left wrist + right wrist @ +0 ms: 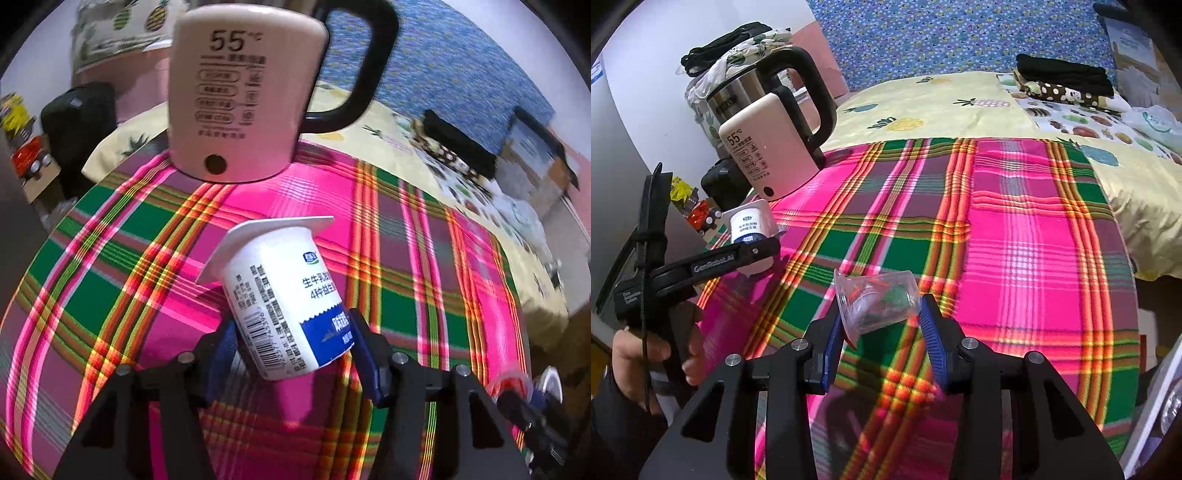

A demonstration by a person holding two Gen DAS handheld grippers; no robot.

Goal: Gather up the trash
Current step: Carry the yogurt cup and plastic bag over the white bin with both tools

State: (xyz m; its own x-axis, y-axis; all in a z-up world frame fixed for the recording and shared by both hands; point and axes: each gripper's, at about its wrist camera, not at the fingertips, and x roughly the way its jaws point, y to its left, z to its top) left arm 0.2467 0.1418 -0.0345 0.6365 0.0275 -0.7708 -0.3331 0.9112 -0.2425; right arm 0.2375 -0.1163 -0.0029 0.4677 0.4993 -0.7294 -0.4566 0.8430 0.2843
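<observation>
A white yogurt cup (280,291) with a blue label and a peeled-open rim is tilted between the blue pads of my left gripper (291,321), which is shut on its lower body, above the plaid cloth (110,236). The right wrist view shows the same yogurt cup (748,225) at the left, behind one of the left gripper's black fingers (731,260). My right gripper (882,314) is shut on a clear plastic cup (879,295) lying sideways, mouth to the left, over the cloth. The clear cup (513,384) also shows at the lower right of the left wrist view.
A pink-beige electric kettle (240,92) with a black handle stands on the cloth just beyond the yogurt cup. Behind it lies a yellow pineapple sheet (942,103) with folded dark clothes (1063,74). A hand (639,350) grips the left tool. Clutter sits beside the bed at the left (694,210).
</observation>
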